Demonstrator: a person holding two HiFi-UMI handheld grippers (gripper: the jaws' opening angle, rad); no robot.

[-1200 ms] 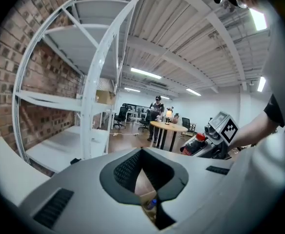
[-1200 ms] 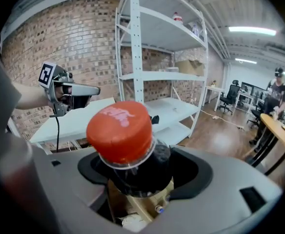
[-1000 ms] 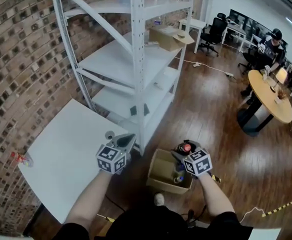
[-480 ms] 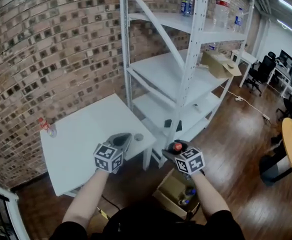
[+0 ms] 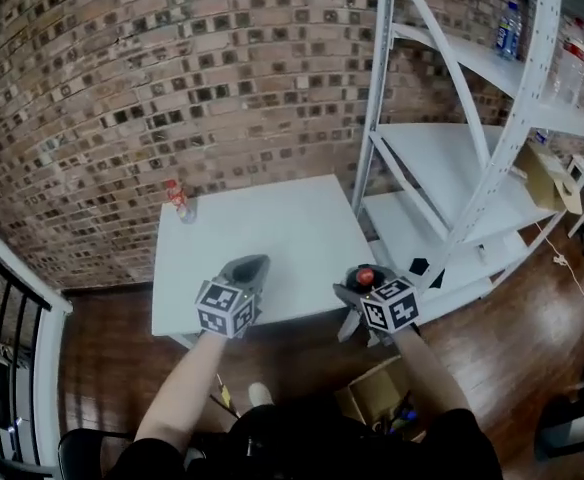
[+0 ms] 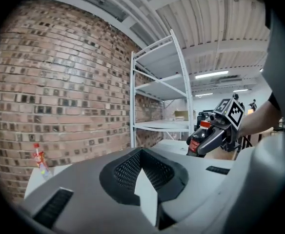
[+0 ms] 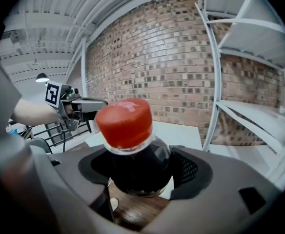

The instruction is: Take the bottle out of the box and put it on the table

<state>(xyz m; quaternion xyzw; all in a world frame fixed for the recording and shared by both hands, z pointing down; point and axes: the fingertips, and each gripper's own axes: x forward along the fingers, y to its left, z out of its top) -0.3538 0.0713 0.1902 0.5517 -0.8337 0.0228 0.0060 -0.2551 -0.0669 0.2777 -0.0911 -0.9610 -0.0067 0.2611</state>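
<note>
Backing onto the brick wall [image 5: 122, 88], a white table [image 5: 272, 233] adjoins metal shelving [image 5: 452, 158]

Brick wall [image 5: 172, 68], red-brown with darker bricks scattered, filled far side. White table [image 5: 272, 238] stood near its foot. White metal shelving unit [image 5: 442, 163] stood just beside table, on right in head view: tall uprights, slanted braces, flat shelves on several levels. Floor [image 5: 102, 318] was dark glossy wood planks. Black railing [image 5: 7, 298] ran along left edge. Ceiling [image 6: 206, 18] was pale ribbed sheet on beams; strip light [image 6: 212, 74] glowed beneath.
</note>
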